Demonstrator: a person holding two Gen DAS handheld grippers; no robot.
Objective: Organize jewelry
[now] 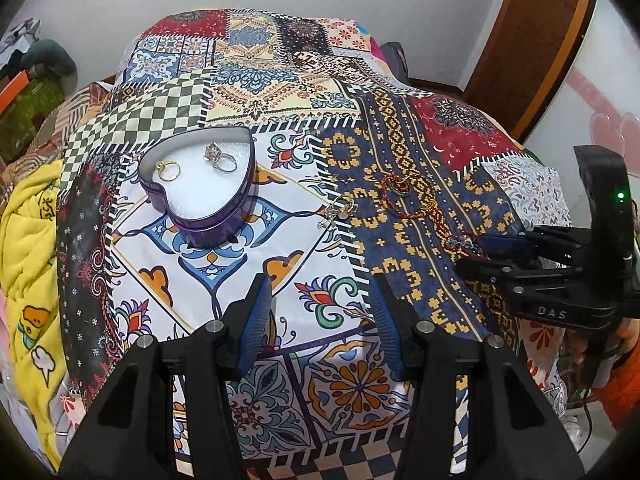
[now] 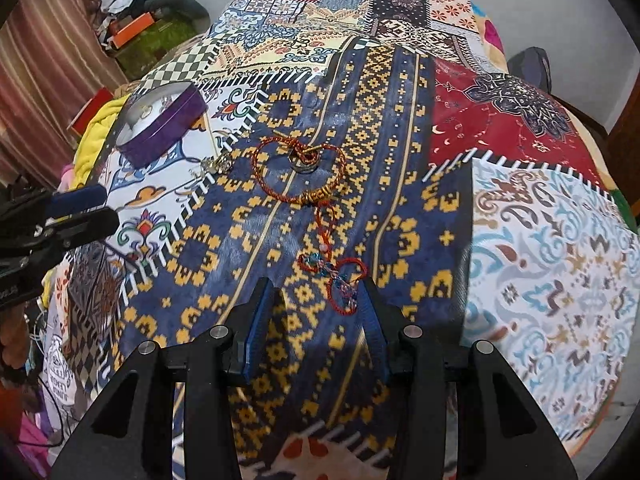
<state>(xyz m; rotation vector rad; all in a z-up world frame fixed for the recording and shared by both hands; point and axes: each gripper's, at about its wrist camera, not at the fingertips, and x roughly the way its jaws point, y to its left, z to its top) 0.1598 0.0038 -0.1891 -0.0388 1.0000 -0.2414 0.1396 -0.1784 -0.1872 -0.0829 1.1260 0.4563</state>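
Risk noted: right gripper [image 2: 318, 304] stands wide over the red cord bracelet [image 2: 334, 280] at its 12 o'clock, left gripper [image 1: 320, 304] wide and empty, so thin cord may slip or drag quilt [image 2: 540, 240] folds before reaching the heart box [image 1: 200, 184].

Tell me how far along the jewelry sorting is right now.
Partly done. Two rings, gold and silver, already lie in the purple heart box. Both grippers, left and right, are open and empty; the right hovers at the small red bracelet. Still on the quilt: that bracelet, the larger beaded one and silver earrings.
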